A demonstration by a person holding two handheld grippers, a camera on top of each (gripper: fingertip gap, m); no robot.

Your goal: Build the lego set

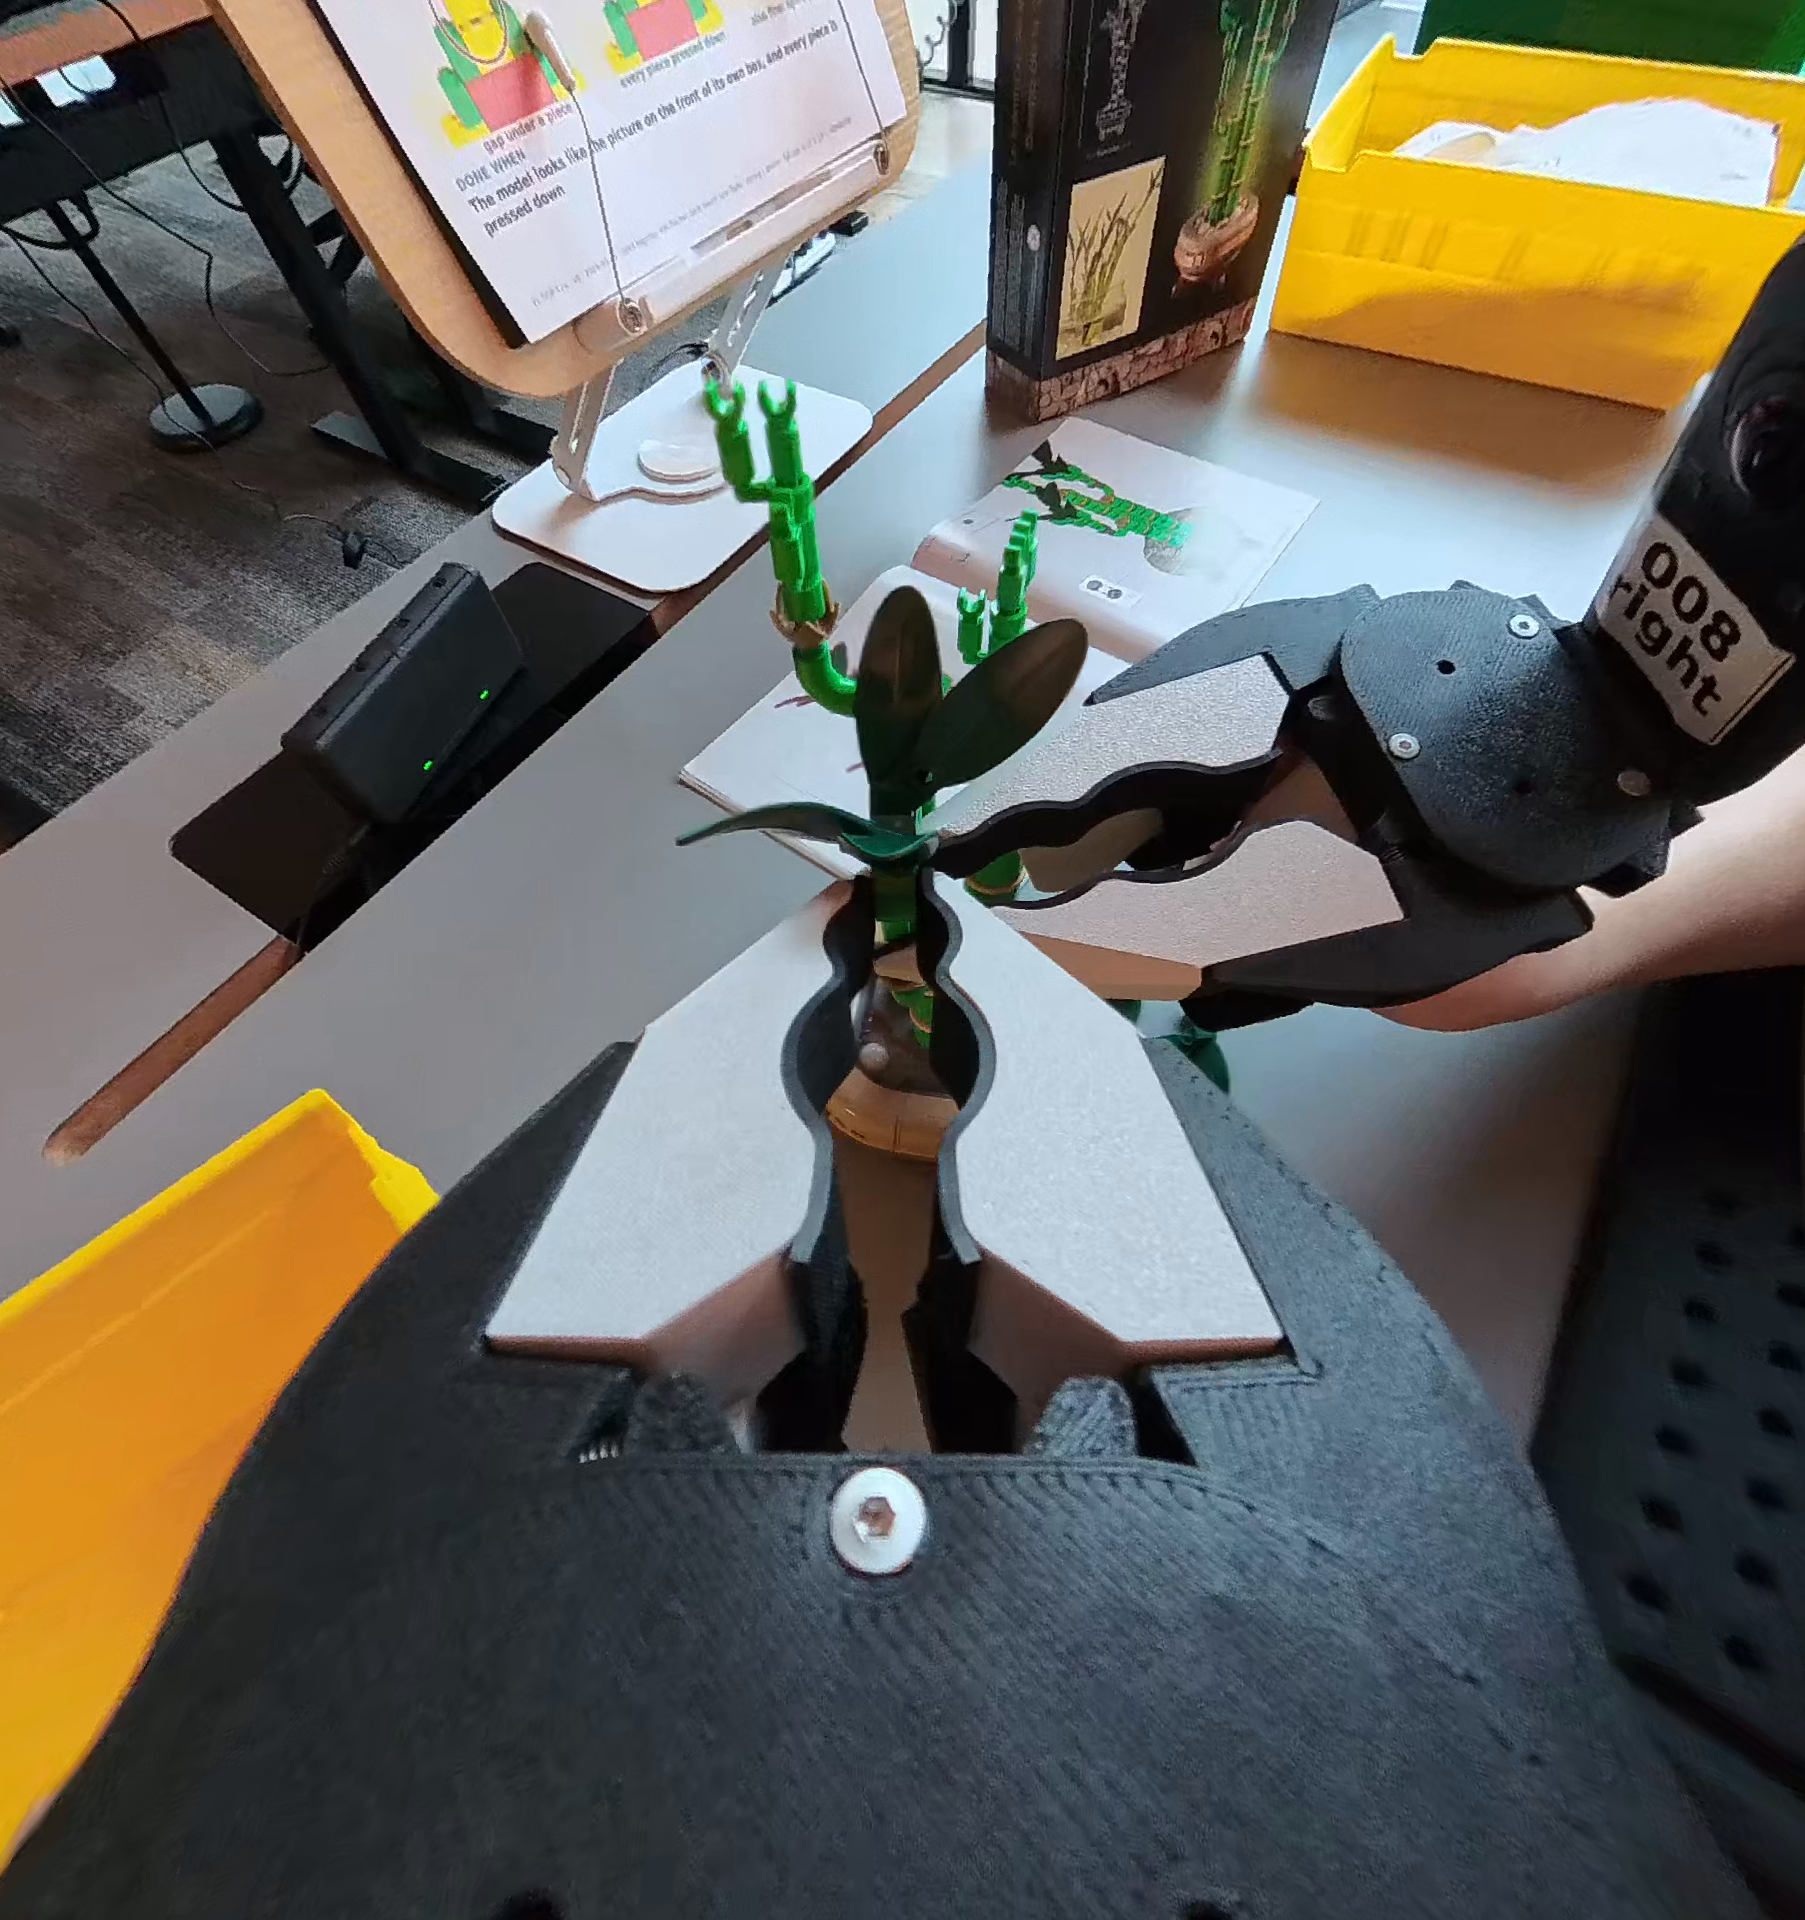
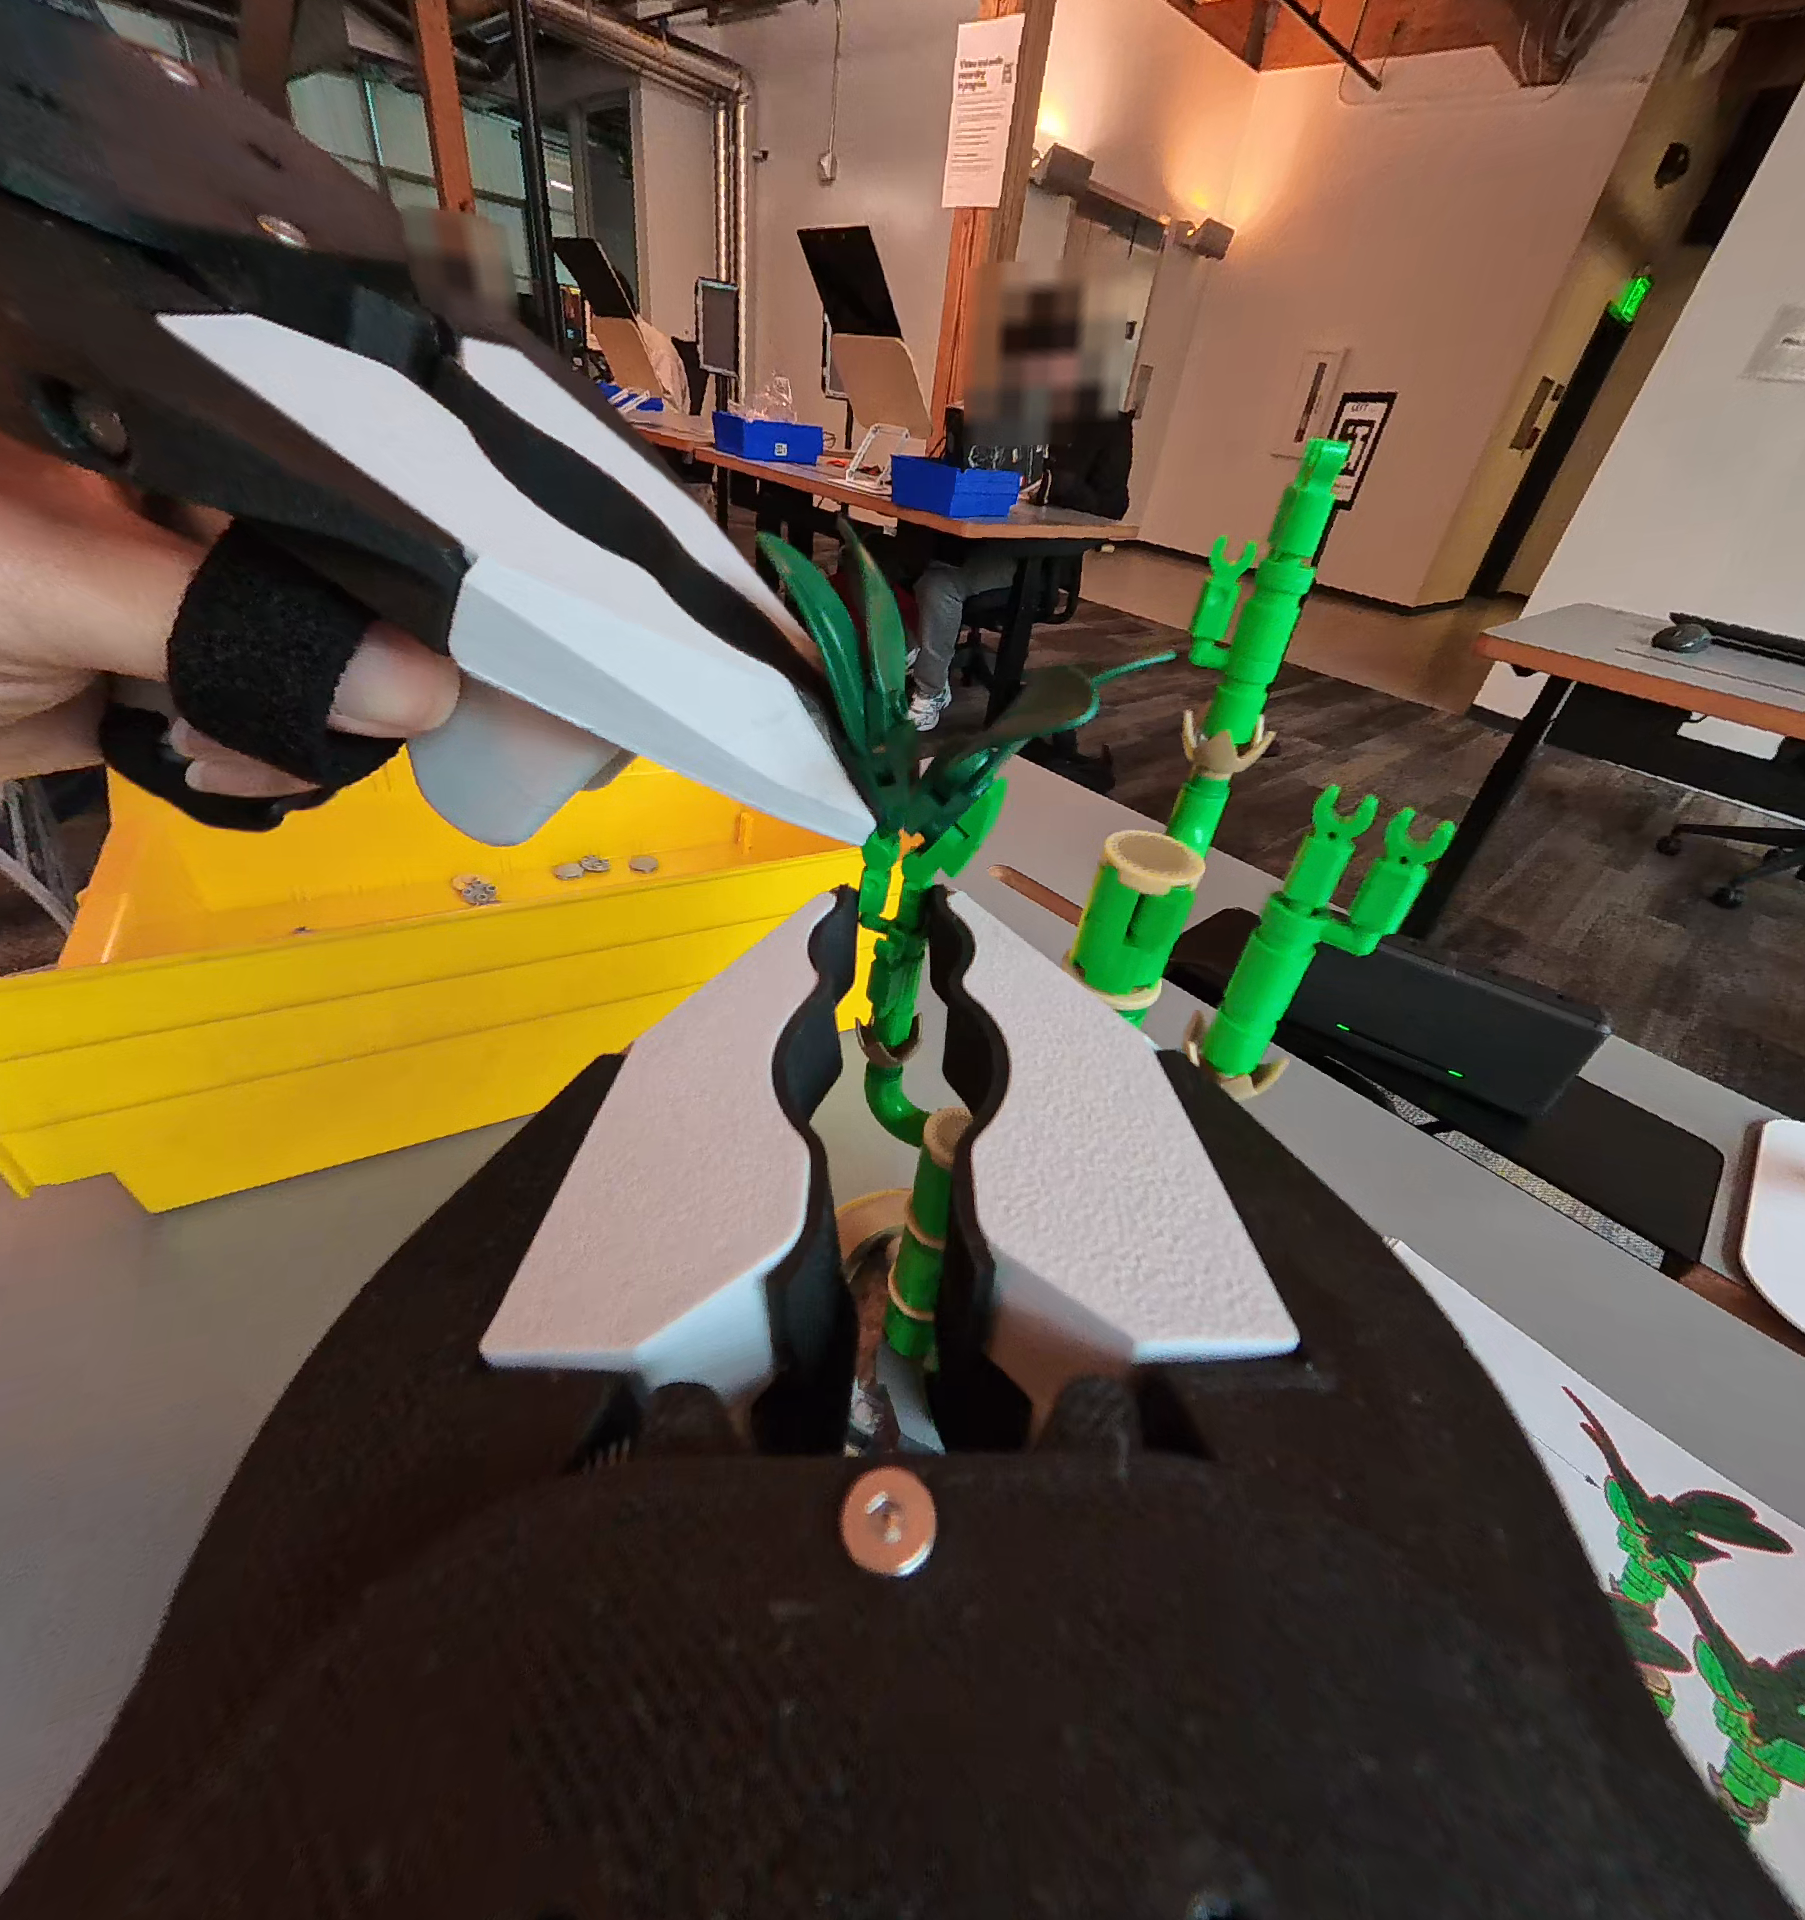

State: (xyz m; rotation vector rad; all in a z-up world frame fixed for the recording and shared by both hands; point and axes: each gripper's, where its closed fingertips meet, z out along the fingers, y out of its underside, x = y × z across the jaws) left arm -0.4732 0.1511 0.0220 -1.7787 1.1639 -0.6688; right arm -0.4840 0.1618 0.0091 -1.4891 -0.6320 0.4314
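Note:
A green bamboo model stands in a tan pot on the grey table. My left gripper is shut on its thin green stalk, just under the dark green leaves. My right gripper comes in from the right with its tips closed at the leaf base. In the right wrist view my right gripper is shut on the same stalk, and the left gripper touches it from the upper left, below the leaves. Other bare stalks stand beside it.
A yellow bin sits near left, holding small grey pieces in the right wrist view. Another yellow bin, the set box, an open booklet, a sheet stand and a black device lie beyond. Less than 4 cm separates the two grippers' tips. The tan pot lies around 11 centimetres away from my right fingertips.

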